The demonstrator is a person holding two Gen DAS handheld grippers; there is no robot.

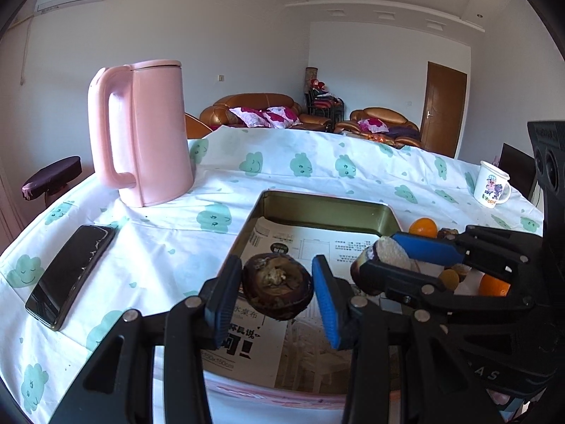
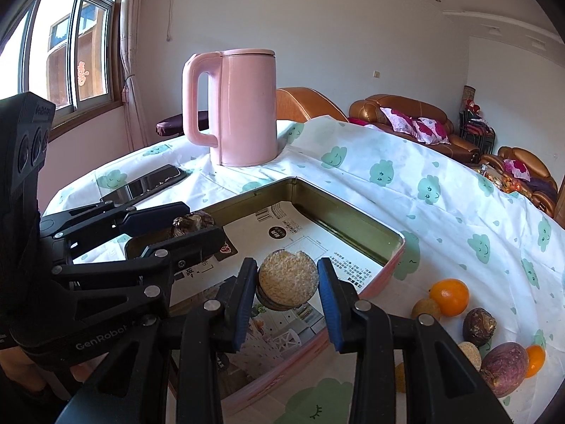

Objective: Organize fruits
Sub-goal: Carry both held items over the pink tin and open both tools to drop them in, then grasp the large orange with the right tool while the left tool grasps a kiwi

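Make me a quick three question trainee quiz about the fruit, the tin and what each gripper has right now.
1. True or false: the left gripper holds a dark wrinkled fruit above the tin.
2. What pale-faced thing sits between the right gripper's jaws?
A. half fruit
B. spoon
C. egg
3. Fill in: the kettle is ____.

Key: 1 true; 2 A; 3 pink.
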